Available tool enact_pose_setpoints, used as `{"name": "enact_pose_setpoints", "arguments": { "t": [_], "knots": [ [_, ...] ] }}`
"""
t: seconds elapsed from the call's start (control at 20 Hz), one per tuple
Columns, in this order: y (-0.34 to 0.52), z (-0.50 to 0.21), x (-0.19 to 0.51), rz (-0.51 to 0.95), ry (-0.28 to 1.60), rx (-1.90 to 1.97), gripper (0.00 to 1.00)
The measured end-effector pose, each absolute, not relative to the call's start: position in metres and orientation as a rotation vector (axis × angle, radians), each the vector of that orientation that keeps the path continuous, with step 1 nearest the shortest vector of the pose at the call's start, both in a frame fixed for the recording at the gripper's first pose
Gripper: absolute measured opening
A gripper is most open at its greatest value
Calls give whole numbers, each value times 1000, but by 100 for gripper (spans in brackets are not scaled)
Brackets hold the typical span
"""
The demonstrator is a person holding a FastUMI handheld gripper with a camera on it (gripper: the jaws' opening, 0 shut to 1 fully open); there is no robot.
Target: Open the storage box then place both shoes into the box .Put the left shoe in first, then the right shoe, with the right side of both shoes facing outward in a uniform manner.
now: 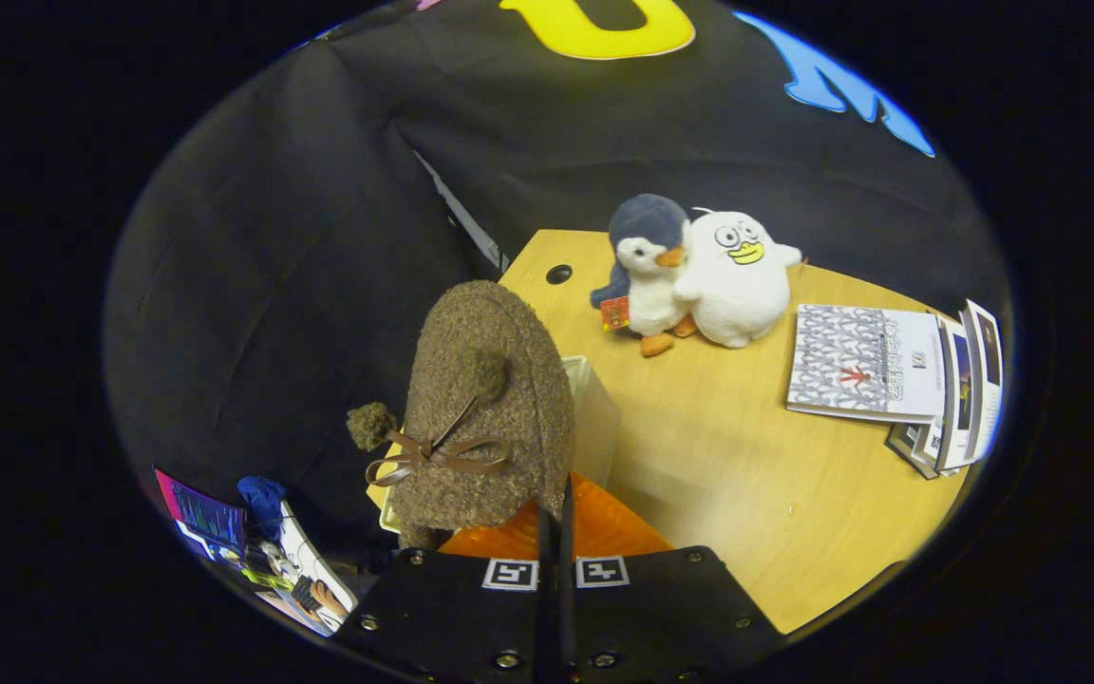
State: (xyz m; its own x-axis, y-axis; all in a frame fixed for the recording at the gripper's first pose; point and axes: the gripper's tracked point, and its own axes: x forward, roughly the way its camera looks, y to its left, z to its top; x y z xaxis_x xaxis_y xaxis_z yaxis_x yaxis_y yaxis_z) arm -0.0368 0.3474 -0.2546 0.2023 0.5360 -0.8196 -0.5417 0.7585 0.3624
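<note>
Storage box (594, 408) mostly behind shoe (485, 408)

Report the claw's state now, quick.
Claw: fingers closed together, apparently pinching the brown fuzzy shoe above the storage box; the grip itself is hidden.

I count one fuzzy brown shoe (485, 408) ahead of my tool (555, 513), whose fingers are closed together. One clear storage box (594, 408) behind it. Two plush toys (699, 275) at centre frame. Several booklets (898, 380), stacked, right of frame.
</note>
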Motion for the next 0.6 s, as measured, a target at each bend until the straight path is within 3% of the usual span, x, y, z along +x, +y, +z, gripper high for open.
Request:
{"name": "enact_pose_setpoints", "arguments": {
  "t": [0.6],
  "knots": [
    [434,-322,-50,823,1214,-233,1]
  ]
}}
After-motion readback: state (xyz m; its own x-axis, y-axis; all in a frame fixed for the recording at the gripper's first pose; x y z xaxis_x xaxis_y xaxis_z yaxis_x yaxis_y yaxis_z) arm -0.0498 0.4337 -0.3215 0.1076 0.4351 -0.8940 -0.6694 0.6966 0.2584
